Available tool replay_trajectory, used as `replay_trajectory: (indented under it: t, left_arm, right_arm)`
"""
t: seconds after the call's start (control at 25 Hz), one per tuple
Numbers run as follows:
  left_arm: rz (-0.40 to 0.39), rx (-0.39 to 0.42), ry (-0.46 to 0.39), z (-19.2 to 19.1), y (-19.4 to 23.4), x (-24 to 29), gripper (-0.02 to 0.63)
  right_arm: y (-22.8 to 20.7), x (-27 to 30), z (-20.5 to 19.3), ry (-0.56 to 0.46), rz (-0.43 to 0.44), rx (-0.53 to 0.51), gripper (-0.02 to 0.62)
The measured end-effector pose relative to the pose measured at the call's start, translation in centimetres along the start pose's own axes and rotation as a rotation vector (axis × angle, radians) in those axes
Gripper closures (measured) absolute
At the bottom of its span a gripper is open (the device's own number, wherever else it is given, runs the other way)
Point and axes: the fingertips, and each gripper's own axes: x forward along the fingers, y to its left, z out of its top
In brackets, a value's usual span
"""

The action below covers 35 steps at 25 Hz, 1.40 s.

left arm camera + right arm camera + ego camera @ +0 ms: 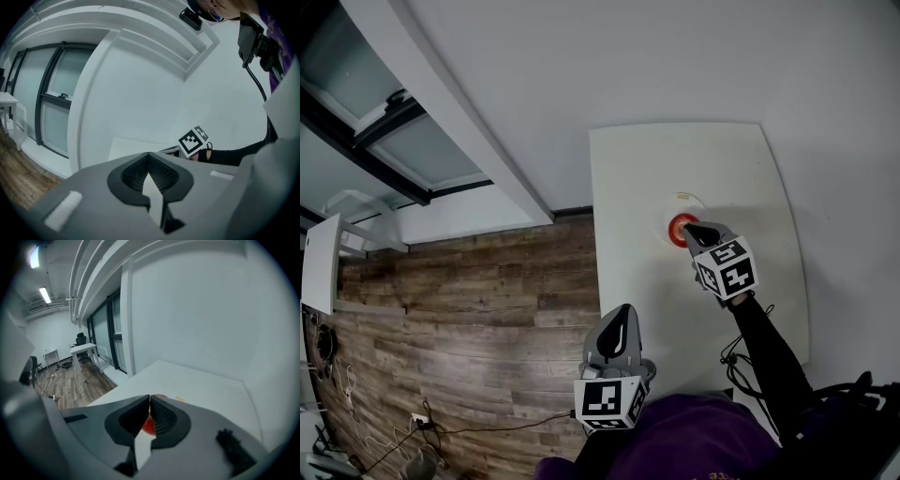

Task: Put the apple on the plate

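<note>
The red apple [677, 230] lies on the white table [628, 187], at the near edge of a faint white plate [684, 201]; whether it rests on the plate I cannot tell. My right gripper [694, 231] is right at the apple, its jaws shut tip to tip. In the right gripper view the apple [148, 426] shows red just behind the closed jaws of the right gripper [149, 401], not between them. My left gripper [620, 323] hangs by the table's near-left edge, shut and empty. From the left gripper [149, 164] view, the right gripper's marker cube [193, 140] shows ahead.
The table stands in a corner of white walls [581, 66], with wooden floor [469, 309] to its left. A black sleeve [766, 349] and cables [733, 358] cross the table's near right part. A window frame [384, 141] runs along the far left.
</note>
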Motion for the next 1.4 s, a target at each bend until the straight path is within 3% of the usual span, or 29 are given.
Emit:
replay_trajectory:
  t: [1.4]
  left_arm:
    - [0.013, 0.023, 0.041, -1.0, -0.7, 0.7, 0.598]
  right_arm:
    - [-3.2, 2.7, -1.3, 0.013, -0.017, 0.038, 0.58]
